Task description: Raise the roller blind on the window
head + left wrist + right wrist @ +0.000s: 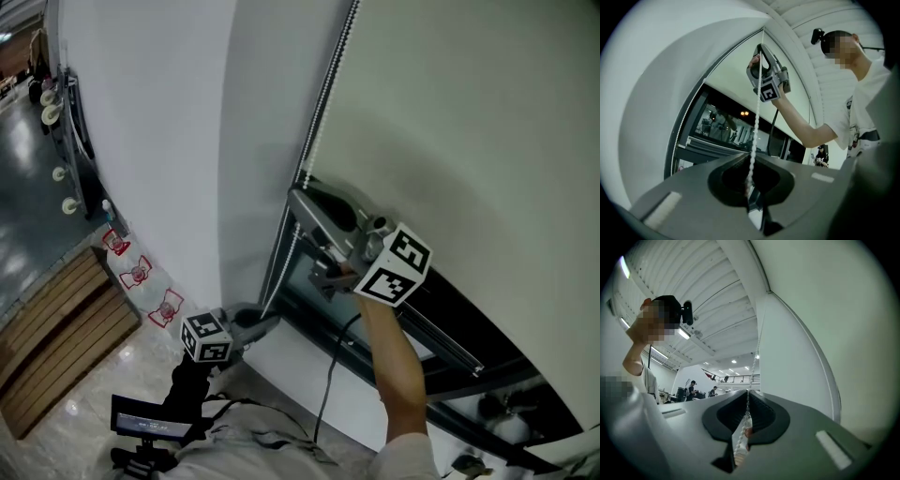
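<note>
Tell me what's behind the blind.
The blind covers what lies behind it, so that is hidden. Only below its bottom edge does dark glass show.

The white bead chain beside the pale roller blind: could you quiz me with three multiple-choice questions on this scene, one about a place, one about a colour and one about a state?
1. Where on the white bead chain is the grey right gripper, compared with the grey left gripper?
A. Higher up
B. Lower down
C. At the same height

2. What colour is the chain?
A. Red
B. White
C. Black

3. How do the left gripper's jaws stand?
A. Wide apart, with nothing between them
B. Closed on the blind's bottom bar
C. Closed on the chain

Answers:
1 A: the left gripper view looks up the chain to the right gripper.
2 B: the beads show white in every view.
3 C: the left gripper view shows the chain pinched between its jaws.
</note>
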Action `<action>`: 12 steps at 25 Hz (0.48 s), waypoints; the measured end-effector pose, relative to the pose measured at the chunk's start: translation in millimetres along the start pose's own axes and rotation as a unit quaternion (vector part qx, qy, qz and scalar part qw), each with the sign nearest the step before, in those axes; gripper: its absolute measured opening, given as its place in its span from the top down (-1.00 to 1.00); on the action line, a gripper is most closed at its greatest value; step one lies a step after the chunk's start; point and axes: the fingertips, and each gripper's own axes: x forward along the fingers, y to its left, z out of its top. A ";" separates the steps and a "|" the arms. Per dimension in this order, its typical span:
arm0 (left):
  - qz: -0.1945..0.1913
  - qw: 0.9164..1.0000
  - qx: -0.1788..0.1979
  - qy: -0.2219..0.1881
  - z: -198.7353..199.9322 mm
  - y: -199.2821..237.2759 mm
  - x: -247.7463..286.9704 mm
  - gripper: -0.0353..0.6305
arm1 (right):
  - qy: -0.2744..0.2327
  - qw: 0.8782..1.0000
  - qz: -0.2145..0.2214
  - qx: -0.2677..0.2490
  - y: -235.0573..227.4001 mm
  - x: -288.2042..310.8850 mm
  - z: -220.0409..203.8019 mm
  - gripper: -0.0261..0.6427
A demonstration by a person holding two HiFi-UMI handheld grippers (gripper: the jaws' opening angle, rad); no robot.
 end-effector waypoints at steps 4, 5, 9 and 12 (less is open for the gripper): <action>0.001 1.000 0.000 0.000 0.9 1.0 -0.3 0.90 | 0.042 0.999 -0.008 0.022 6.4 -10.1 -59.7 0.89; 0.002 1.000 0.000 0.000 0.4 1.4 -0.6 0.90 | 0.052 0.998 -0.012 0.031 7.4 -13.5 -75.6 0.88; 0.005 1.000 -0.004 0.001 -1.7 2.9 -2.4 0.90 | 0.080 0.995 -0.020 0.063 11.7 -26.6 -123.7 0.89; 0.007 1.000 -0.006 0.000 -2.0 4.7 -3.3 0.90 | 0.088 0.993 -0.022 0.073 15.2 -33.0 -141.0 0.89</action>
